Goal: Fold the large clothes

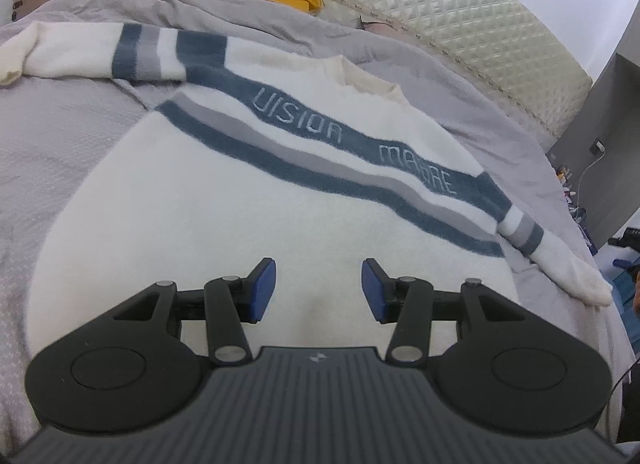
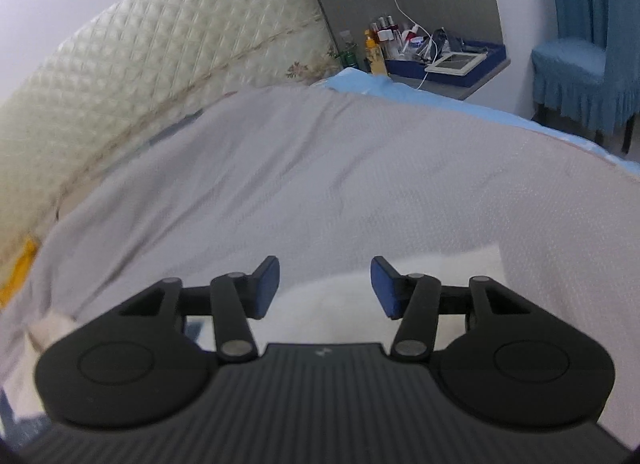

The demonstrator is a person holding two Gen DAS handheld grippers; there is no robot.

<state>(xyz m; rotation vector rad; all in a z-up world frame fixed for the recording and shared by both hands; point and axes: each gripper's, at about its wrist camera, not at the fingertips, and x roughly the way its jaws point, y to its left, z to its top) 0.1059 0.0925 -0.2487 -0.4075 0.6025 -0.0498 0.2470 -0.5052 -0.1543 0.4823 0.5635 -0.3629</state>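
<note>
1. The sweater [image 1: 248, 200] lies flat on the bed [image 1: 60, 136]. It fills the middle of the left wrist picture. It is white and fluffy, with blue and gray stripes going across it.
2. One sleeve [image 1: 80, 52] reaches to the upper left of that picture. The other sleeve [image 1: 560, 264] points to the lower right. The collar [image 1: 360, 76] is near the top middle.
3. The left gripper [image 1: 319, 290] is at the bottom of its picture, over the white lower part of the sweater. Its blue fingers are apart and hold nothing.
4. The right gripper [image 2: 325, 288] is at the bottom of its own picture. Its fingers are apart too, with nothing pinched. A blurry white bit, likely the sweater, lies just under them, with gray bed cover behind.
5. The sweater looks soft, thick and floppy. It should be light but big, so it will sag and bunch up if lifted in one spot.
6. It will not break. The fuzzy knit should not slip much between the pads.
7. A good place to hold is an edge: the hem corners, or a sleeve near the cuff. Pinch a full bite of cloth, not just the fluff.
</note>
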